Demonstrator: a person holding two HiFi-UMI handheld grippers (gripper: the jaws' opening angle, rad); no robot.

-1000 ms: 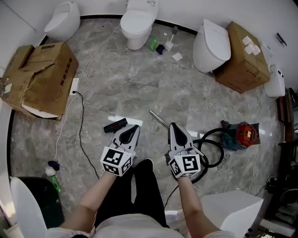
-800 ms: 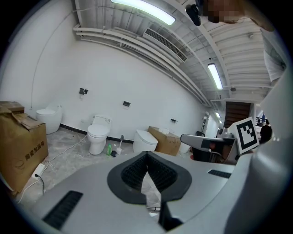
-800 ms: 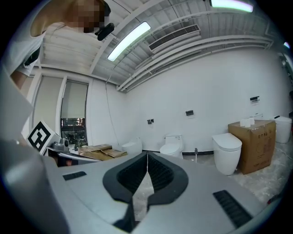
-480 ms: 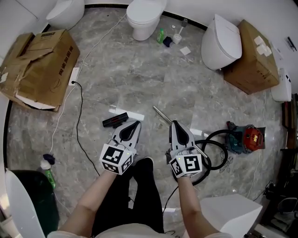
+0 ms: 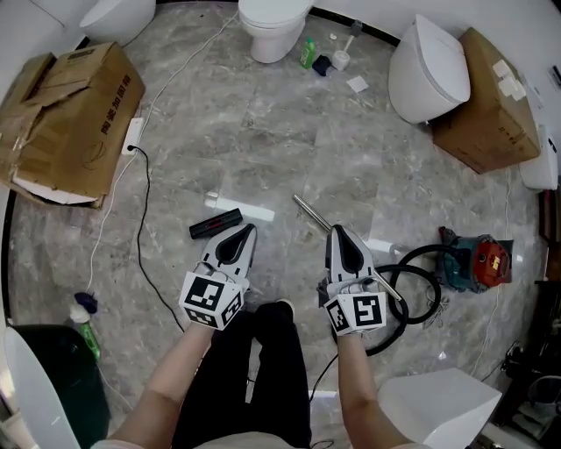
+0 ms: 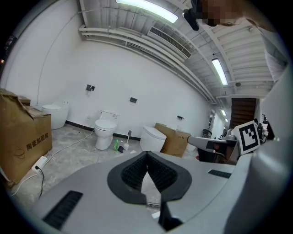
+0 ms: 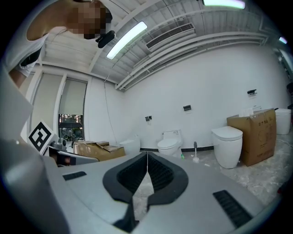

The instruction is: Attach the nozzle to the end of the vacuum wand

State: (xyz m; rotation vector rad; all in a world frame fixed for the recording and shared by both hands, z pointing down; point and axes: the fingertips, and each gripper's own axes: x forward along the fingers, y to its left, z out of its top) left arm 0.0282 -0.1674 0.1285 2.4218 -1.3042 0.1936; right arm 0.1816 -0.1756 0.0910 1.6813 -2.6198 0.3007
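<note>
Floor: glossy grey marbled stone floor (image 5: 263,131), spreading ahead of the left tool (image 5: 249,228) and the right tool (image 5: 337,230).
Walls: plain white wall (image 6: 137,77), far ahead.
Toilets: white ceramic toilet (image 5: 273,22) straight ahead; second white toilet (image 5: 428,66) ahead-right of the right tool.
Boxes: torn brown cardboard box (image 5: 66,114) ahead-left of the left tool; closed brown cardboard box (image 5: 486,96) far ahead-right.
Light: long fluorescent ceiling strips (image 6: 146,9).
Window: tall window (image 7: 71,105), left of the right tool.

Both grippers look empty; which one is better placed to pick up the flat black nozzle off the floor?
Left. In the head view the left gripper ends beside the flat black nozzle, while the right gripper sits over the silver metal wand, farther off. Both are shut, so open first.
</note>
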